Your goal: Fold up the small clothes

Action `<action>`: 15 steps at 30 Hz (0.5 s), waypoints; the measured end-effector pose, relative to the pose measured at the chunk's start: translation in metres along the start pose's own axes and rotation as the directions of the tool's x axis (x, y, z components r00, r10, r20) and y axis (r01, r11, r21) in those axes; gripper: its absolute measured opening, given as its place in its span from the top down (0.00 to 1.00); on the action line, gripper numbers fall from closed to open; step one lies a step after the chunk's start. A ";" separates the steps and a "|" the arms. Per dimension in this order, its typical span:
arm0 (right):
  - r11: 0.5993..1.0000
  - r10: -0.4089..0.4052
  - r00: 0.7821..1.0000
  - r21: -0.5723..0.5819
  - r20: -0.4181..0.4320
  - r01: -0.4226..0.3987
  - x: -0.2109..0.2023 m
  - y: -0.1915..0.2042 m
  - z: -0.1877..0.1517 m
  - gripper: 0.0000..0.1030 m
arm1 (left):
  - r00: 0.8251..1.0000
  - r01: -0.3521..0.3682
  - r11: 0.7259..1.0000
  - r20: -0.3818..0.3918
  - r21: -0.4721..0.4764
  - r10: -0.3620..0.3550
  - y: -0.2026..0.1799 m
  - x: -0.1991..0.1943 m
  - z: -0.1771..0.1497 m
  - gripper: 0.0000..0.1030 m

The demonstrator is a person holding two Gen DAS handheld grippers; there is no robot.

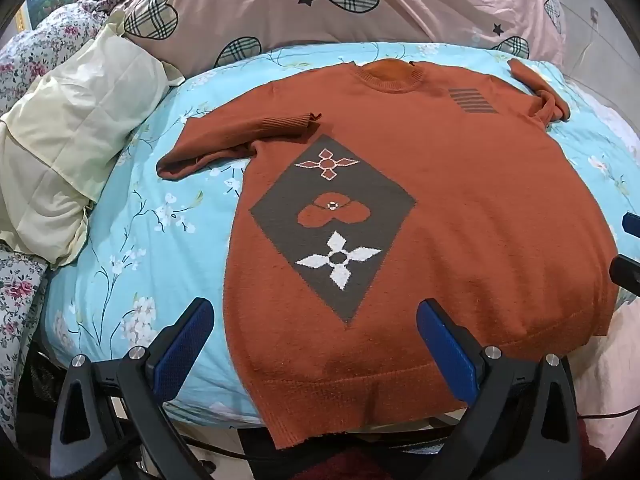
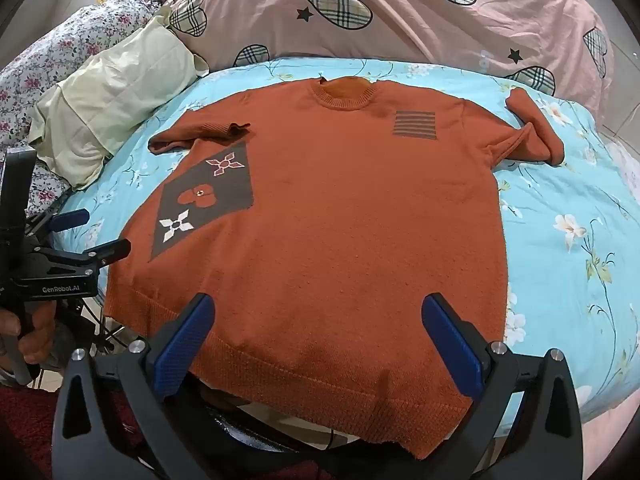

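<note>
An orange knit sweater (image 1: 460, 200) lies flat, front up, on a blue floral sheet (image 1: 140, 248); it also shows in the right wrist view (image 2: 340, 220). It has a grey diamond patch (image 1: 332, 220) and grey stripes (image 1: 472, 100). Its left sleeve (image 1: 240, 136) is folded in onto the chest; the right sleeve (image 2: 532, 128) is bunched at the far right. My left gripper (image 1: 316, 320) is open and empty above the hem's left part. My right gripper (image 2: 318, 320) is open and empty above the hem's middle.
A pink duvet with plaid hearts (image 2: 400, 12) lies behind the sweater. A pale yellow pillow (image 1: 72, 128) and floral bedding (image 2: 52, 64) sit at the left. The bed's front edge runs just under the hem. The left gripper shows at the left of the right wrist view (image 2: 92, 232).
</note>
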State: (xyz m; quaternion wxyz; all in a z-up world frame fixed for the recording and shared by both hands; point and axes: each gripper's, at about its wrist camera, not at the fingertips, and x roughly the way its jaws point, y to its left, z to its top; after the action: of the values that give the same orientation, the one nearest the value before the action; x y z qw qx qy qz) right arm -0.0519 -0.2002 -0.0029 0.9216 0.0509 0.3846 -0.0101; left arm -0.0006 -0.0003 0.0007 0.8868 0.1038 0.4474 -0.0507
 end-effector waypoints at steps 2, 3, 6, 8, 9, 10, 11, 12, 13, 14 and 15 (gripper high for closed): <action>1.000 0.002 1.000 0.000 0.001 -0.002 -0.001 0.009 0.000 0.00 | 1.000 -0.001 1.000 0.000 -0.002 0.001 -0.001 0.000 -0.001 0.01; 1.000 0.002 1.000 0.001 0.002 -0.002 -0.001 0.011 0.000 0.00 | 1.000 0.000 1.000 -0.001 -0.002 0.000 -0.001 0.000 0.000 0.01; 1.000 0.002 1.000 0.003 0.001 -0.002 -0.001 0.011 0.000 0.00 | 1.000 0.003 1.000 0.001 -0.002 -0.003 -0.001 0.001 -0.001 0.01; 1.000 0.006 1.000 0.008 -0.009 -0.006 -0.002 0.010 -0.001 0.00 | 1.000 0.003 1.000 0.003 -0.001 -0.003 -0.001 0.001 -0.002 0.01; 1.000 0.012 1.000 0.012 -0.016 -0.012 -0.002 0.007 0.001 0.00 | 1.000 0.004 1.000 0.002 0.000 -0.004 -0.002 0.001 -0.002 0.01; 1.000 0.012 1.000 0.012 -0.016 -0.012 -0.001 0.008 0.001 0.00 | 1.000 0.004 1.000 0.002 0.001 -0.004 -0.002 0.001 -0.002 0.01; 1.000 0.015 1.000 0.015 -0.020 -0.014 -0.001 0.006 0.002 0.00 | 1.000 0.004 1.000 0.001 0.002 -0.004 -0.003 0.001 -0.002 0.01; 1.000 0.018 1.000 0.019 -0.025 -0.017 -0.001 0.006 0.002 0.00 | 1.000 0.004 1.000 0.000 0.003 -0.004 -0.003 0.002 -0.002 0.01; 0.999 0.032 0.999 0.034 -0.041 -0.031 -0.001 0.005 0.003 0.00 | 1.000 0.005 1.000 0.000 0.003 -0.005 -0.004 0.002 -0.001 0.01; 0.999 0.036 0.998 0.039 -0.046 -0.034 -0.001 0.004 0.003 0.00 | 1.000 0.006 1.000 -0.001 0.003 -0.006 -0.004 0.002 -0.001 0.01; 0.997 0.051 0.997 0.053 -0.062 -0.047 -0.001 0.004 0.004 0.00 | 1.000 0.006 1.000 -0.002 0.004 -0.006 -0.005 0.003 -0.001 0.01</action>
State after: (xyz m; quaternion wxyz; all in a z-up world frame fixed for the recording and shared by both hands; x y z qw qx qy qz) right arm -0.0494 -0.1969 0.0005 0.9074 0.0844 0.4117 0.0042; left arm -0.0011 -0.0049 -0.0028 0.8860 0.1041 0.4485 -0.0542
